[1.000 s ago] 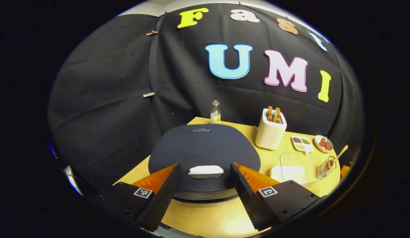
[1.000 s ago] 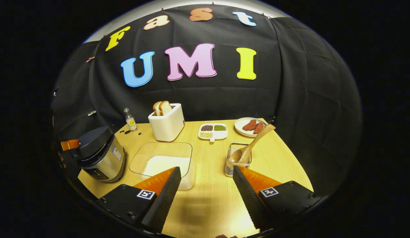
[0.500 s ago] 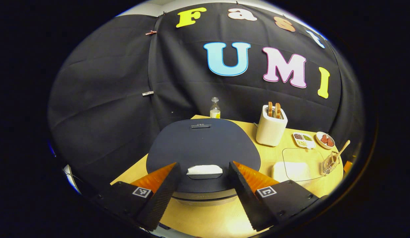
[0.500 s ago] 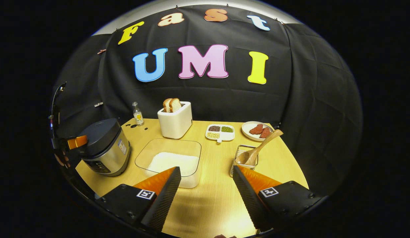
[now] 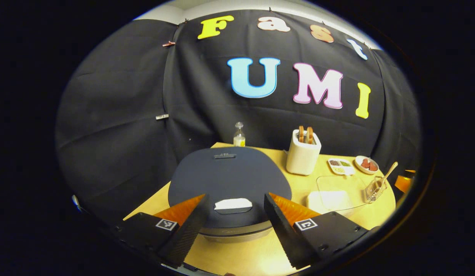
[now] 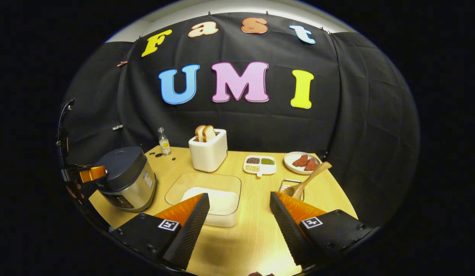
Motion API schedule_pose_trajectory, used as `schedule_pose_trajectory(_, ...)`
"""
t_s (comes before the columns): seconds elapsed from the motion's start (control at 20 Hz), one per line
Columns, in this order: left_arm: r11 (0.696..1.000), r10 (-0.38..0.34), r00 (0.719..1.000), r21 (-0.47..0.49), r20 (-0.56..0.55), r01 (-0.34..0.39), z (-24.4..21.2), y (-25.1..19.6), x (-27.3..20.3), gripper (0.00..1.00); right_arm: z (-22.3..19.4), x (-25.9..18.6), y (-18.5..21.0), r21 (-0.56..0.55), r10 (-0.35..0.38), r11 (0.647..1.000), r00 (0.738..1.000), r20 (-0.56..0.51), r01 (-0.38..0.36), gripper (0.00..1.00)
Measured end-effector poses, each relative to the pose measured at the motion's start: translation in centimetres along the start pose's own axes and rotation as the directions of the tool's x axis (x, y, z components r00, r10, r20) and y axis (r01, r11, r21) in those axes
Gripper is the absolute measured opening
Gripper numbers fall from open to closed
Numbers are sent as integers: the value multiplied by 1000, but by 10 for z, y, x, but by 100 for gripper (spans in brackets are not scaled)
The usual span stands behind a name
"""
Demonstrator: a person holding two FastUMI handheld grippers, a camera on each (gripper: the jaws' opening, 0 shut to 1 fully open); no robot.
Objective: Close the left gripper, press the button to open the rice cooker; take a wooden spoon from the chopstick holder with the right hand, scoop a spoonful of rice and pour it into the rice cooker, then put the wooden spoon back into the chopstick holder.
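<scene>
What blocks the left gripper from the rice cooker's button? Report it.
Nothing visible does. The left gripper hangs open just above the lid, with the button lying bare between its fingers. The rice cooker is shut.

White toaster [image 6: 208,151] with two bread slices [image 6: 205,132] at 12 o'clock on the bench [image 6: 256,234]; small bottle [image 6: 164,141] at 11; divided dish [image 6: 260,164] and plate of meat [image 6: 303,161] at 1.

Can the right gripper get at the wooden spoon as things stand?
Probably yes: the right gripper is open, and the wooden spoon leans out of the chopstick holder just ahead, with bare table between.
</scene>
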State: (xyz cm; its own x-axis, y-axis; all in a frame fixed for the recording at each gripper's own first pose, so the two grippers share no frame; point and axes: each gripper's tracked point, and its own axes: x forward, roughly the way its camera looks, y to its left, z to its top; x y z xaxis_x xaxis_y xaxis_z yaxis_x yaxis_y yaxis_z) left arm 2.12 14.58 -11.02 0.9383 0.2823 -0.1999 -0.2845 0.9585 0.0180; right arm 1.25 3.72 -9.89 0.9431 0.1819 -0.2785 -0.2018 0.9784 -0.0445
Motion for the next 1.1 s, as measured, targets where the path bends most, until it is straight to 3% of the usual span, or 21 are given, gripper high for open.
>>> schedule_pose_trajectory(0.25, 997, -83, 980, 8, 180, 83, 63, -20, -42, 95, 62, -20, 17, 23, -12, 1000, 982, 189, 8, 99)
schedule_pose_trajectory(0.45, 980, -191, 955, -4, 226, 197, 84, -49, -73, 95, 75, -47, 19, 46, -37, 999, 972, 233, 27, 98)
schedule_pose_trajectory(0.65, 965, -254, 936, -1, 244, 262, 91, -64, -99, 95, 73, -73, 23, 73, -64, 996, 976, 209, 50, 98)
schedule_pose_trajectory(1.1, 964, -262, 933, 15, 247, 267, 91, -51, -99, 92, 81, -76, 19, 88, -120, 991, 968, 218, 103, 98)
